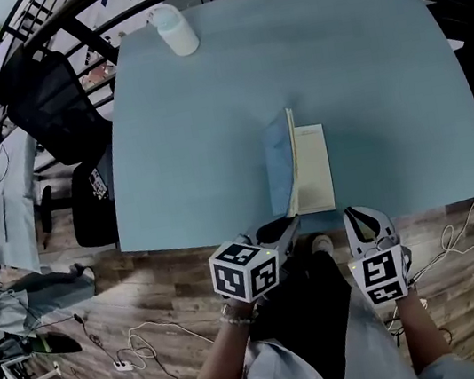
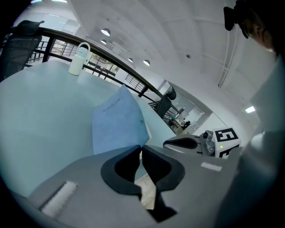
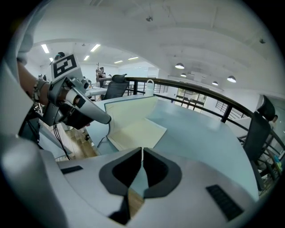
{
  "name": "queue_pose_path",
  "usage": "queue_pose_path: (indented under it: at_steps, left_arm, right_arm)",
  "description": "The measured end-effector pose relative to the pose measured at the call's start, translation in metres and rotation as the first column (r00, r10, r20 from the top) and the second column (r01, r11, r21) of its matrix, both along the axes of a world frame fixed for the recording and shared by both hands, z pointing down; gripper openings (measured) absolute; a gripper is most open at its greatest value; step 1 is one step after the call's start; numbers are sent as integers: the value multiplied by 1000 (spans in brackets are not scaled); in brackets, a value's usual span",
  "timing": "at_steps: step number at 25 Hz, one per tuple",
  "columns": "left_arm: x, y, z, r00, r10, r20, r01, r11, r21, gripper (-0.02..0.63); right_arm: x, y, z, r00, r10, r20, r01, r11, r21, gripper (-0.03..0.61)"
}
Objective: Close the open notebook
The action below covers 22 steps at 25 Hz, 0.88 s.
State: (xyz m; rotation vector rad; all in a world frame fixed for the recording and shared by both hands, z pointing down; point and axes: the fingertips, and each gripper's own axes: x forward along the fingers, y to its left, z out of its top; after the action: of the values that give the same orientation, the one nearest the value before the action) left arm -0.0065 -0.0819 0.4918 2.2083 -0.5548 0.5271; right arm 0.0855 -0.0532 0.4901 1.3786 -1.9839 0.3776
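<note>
The notebook lies near the front edge of the light blue table. Its blue cover stands almost upright over the cream right-hand page. My left gripper is shut on the cover's lower near corner; in the right gripper view its fingers meet the cover's edge. My right gripper hangs at the table's front edge, right of the notebook, shut with nothing in it.
A white bottle stands at the table's far left. A black office chair sits left of the table, and a dark railing runs behind it. Cables lie on the wooden floor.
</note>
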Motion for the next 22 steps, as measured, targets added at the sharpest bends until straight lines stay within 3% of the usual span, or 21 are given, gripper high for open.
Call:
queue_pose_path:
  at_steps: [22]
  left_arm:
    - [50, 14, 54, 967, 222, 122, -214, 974, -78, 23]
  right_arm:
    - [35, 18, 0, 994, 106, -12, -106, 994, -23, 9]
